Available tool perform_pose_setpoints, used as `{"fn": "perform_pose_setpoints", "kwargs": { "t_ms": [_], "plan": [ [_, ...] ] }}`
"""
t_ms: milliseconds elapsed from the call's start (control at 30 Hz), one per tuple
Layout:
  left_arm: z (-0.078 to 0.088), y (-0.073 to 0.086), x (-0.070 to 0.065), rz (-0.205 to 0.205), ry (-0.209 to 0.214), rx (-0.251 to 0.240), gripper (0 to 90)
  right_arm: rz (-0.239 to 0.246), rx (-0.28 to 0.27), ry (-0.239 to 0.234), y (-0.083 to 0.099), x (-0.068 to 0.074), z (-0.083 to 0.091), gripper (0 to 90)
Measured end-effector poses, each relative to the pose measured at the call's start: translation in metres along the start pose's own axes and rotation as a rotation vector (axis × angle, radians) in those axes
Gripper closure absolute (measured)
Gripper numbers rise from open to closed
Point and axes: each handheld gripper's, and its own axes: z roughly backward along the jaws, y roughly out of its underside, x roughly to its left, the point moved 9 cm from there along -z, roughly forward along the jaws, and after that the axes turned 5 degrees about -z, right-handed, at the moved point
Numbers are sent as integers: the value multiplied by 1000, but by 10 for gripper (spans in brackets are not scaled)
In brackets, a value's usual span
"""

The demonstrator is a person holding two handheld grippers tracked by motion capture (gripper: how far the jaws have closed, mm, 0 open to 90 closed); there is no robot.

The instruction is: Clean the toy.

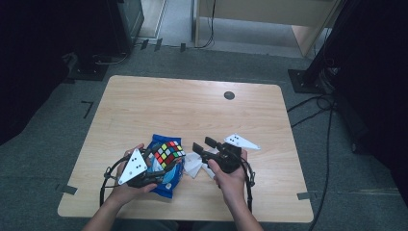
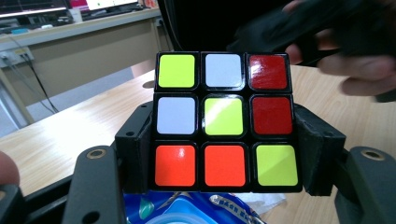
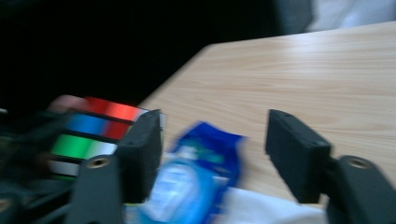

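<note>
A scrambled colour cube (image 1: 169, 153) is held just above the table (image 1: 192, 110) near its front left, with my left gripper (image 1: 168, 161) shut on it. In the left gripper view the black pads (image 2: 136, 149) press on both sides of the cube (image 2: 224, 121), whose near face shows yellow, white, red and orange tiles. My right gripper (image 1: 205, 146) hovers a little to the cube's right, pointing toward it. Its jaws stand open in the right gripper view with nothing gripped between them (image 3: 215, 149); the cube (image 3: 88, 135) shows blurred beside the left jaw.
A blue snack packet (image 1: 166, 185) lies under the cube, with white tissue (image 1: 192, 163) beside it. A small dark round disc (image 1: 229, 95) marks the table's far side. Cables and black stands ring the table on the grey floor.
</note>
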Motion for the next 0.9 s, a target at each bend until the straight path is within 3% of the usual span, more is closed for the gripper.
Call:
{"fn": "perform_pose_setpoints", "kwargs": {
  "t_ms": [67, 167, 300, 367, 467, 567, 700, 800, 833, 900],
  "plan": [
    [0, 0, -1, -4, -7, -1, 342, -41, 16, -59, 2, 18, -2, 245],
    [-1, -1, -3, -16, -21, -1, 342, -97, 58, -100, 11, 35, -9, 154],
    [-4, -5, -10, -33, -29, -10, 342, -136, 103, -80, 24, 42, -20, 153],
    [-4, -7, -13, -41, -26, -15, 342, -140, 123, -73, 31, 44, -25, 184],
    [-6, -7, -17, -45, -16, -16, 341, -170, 143, -101, 35, 46, -27, 329],
    [-8, -5, -18, -31, -1, -16, 341, -204, 157, -112, 34, 45, -25, 344],
    [-10, -1, -19, -35, 18, 10, 331, -178, 169, -85, 34, 40, -23, 344],
    [-6, 3, -20, -81, 54, 18, 287, -186, 144, -72, 24, 32, -16, 344],
    [-6, 7, -18, -106, 51, 35, 274, -191, 136, -77, 19, 31, -12, 344],
    [-5, 12, -13, -119, 39, 61, 273, -180, 135, -88, 11, 29, -5, 344]
  ]
}}
